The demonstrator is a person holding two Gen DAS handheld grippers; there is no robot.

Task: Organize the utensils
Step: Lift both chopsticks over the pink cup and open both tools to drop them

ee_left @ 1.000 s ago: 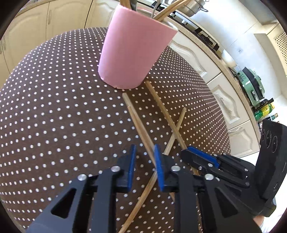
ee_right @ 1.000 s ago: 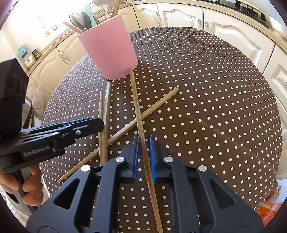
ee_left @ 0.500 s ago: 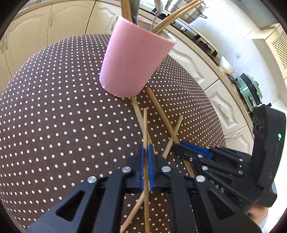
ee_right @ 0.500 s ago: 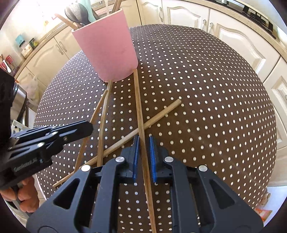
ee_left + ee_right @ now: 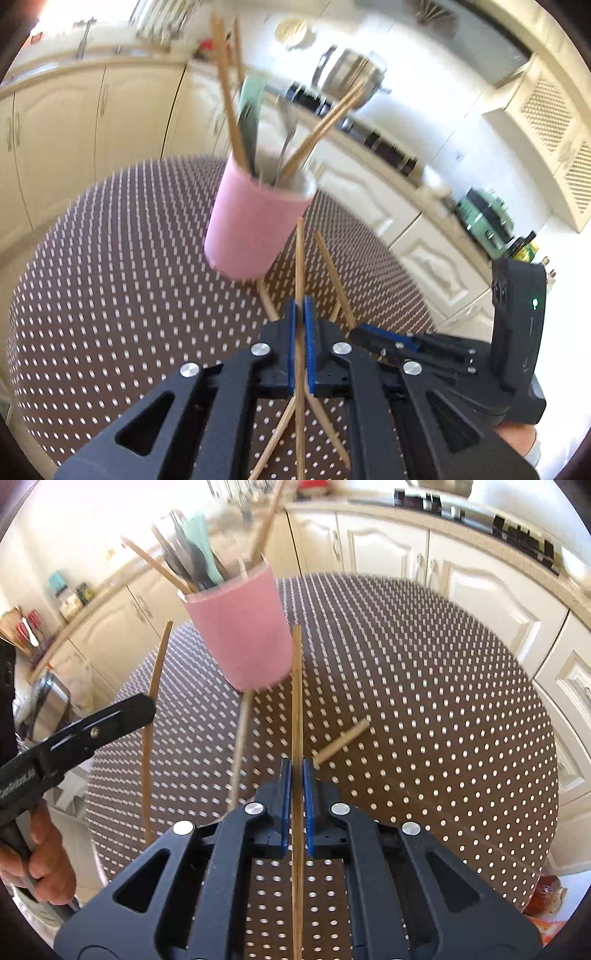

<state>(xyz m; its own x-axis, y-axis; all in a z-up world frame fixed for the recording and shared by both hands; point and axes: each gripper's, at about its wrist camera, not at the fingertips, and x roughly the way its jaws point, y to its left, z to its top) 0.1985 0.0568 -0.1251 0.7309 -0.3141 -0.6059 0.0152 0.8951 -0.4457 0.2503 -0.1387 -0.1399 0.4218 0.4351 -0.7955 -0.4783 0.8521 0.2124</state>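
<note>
Each gripper is clamped on one chopstick, lifted off the dotted tablecloth [image 5: 424, 701]. The left gripper [image 5: 300, 314] pinches a pale stick [image 5: 300, 258] whose tip points toward the pink cup [image 5: 255, 225]. The right gripper [image 5: 295, 775] is clamped on a darker stick [image 5: 296, 686], tip just right of the cup's side. To finish the step well, each stick should probably be raised above the cup's rim, tilted nearer upright, and lowered tip-first into a gap among the utensils already standing there, one hand at a time so the sticks do not cross. The cup is pink and cylindrical, standing near the table's far edge and crowded with chopsticks, a spoon and a mint-green handle. Two chopsticks lie on the cloth near its base [image 5: 242, 738].
</note>
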